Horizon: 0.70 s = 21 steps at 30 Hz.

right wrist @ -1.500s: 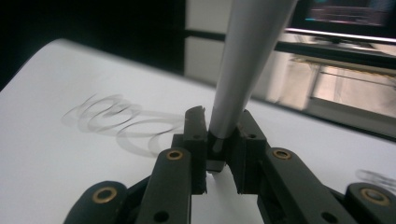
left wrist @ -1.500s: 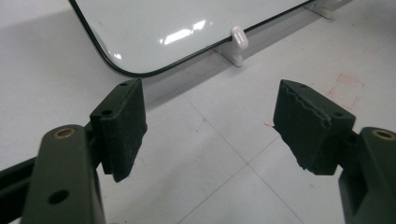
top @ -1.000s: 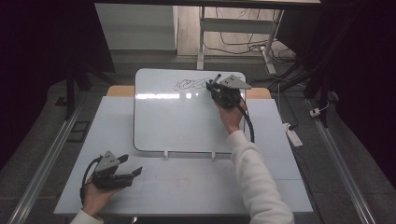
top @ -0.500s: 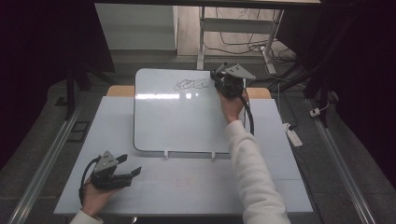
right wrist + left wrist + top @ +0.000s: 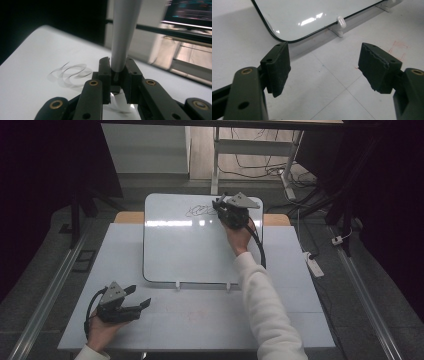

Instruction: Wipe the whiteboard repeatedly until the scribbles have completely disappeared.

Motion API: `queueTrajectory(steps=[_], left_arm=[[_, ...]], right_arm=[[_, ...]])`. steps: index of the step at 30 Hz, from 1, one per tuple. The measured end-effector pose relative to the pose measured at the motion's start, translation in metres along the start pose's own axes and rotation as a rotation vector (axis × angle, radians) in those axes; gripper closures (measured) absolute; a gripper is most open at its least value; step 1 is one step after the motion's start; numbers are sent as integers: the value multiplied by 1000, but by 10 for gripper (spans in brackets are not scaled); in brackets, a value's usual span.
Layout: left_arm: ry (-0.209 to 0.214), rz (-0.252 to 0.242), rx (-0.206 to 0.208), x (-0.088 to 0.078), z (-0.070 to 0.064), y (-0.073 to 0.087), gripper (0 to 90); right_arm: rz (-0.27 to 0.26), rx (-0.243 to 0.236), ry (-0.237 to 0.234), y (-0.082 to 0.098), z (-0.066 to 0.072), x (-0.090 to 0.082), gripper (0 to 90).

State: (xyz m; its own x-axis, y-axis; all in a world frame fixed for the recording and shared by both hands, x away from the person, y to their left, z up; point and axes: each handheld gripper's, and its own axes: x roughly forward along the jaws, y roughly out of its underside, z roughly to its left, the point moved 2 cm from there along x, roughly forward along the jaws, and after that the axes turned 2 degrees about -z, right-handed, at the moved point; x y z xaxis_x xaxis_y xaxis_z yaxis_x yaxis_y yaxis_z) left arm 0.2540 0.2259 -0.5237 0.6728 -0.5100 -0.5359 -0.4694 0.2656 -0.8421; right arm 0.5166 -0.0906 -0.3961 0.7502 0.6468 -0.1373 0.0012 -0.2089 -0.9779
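A white board (image 5: 190, 250) lies on the pale table (image 5: 300, 320), with a dark scribble (image 5: 200, 211) near its far edge. My right gripper (image 5: 226, 209) hovers just right of the scribble, shut on a grey marker (image 5: 122, 32) that stands up between its pads. The right gripper view has the scribble (image 5: 71, 75) on the board (image 5: 27, 82) to the left of the jaws. My left gripper (image 5: 141, 298) rests on the table's near left, open and holding nothing. In the left gripper view, the left gripper (image 5: 324, 60) faces the board's rounded near corner (image 5: 287, 37).
Two white clips (image 5: 177, 284) stick out from the board's near edge. Faint red marks (image 5: 398, 47) show on the table. A power strip (image 5: 314, 265) lies on the floor to the right, and desk legs and cables (image 5: 280, 165) stand beyond the table.
My right gripper with the marker has shifted a little along the board's far edge beside the scribble. The left gripper has stayed in place.
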Motion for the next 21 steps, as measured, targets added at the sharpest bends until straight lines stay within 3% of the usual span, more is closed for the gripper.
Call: queueTrajectory(steps=[1,2,4,6,7,10,11,12,13,14,16,18,21], left_arm=[[2,0,1,0,-1,0,264],[3,-1,4,0,-1,0,263],[3,-3,7,0,-2,-1,263],[3,-5,5,0,-2,-1,264],[3,-3,4,1,-2,-1,264],[4,3,6,2,-3,-2,263],[4,3,7,2,-3,-1,263],[4,2,7,2,-4,-1,263],[2,2,9,1,-4,-1,263],[2,1,11,0,-5,-1,263],[1,-5,7,-1,-5,-1,263],[1,-4,7,0,-3,-1,263],[2,1,5,1,-3,-1,263]], right_arm=[[6,-14,-5,0,-1,-1,780],[2,3,8,-1,-7,-4,780],[-14,54,80,-4,-23,-11,780],[-21,86,75,-2,-29,-15,780],[-11,70,58,0,-24,-15,780],[26,18,-60,9,-2,-10,780],[33,-14,-67,11,4,-10,781],[31,-1,-71,10,2,-11,780],[12,43,-18,8,-9,-13,780],[12,43,-18,8,-9,-13,780],[-9,88,48,6,-21,-18,781],[-2,72,46,6,-16,-19,781],[48,-9,-33,11,2,-17,781]])
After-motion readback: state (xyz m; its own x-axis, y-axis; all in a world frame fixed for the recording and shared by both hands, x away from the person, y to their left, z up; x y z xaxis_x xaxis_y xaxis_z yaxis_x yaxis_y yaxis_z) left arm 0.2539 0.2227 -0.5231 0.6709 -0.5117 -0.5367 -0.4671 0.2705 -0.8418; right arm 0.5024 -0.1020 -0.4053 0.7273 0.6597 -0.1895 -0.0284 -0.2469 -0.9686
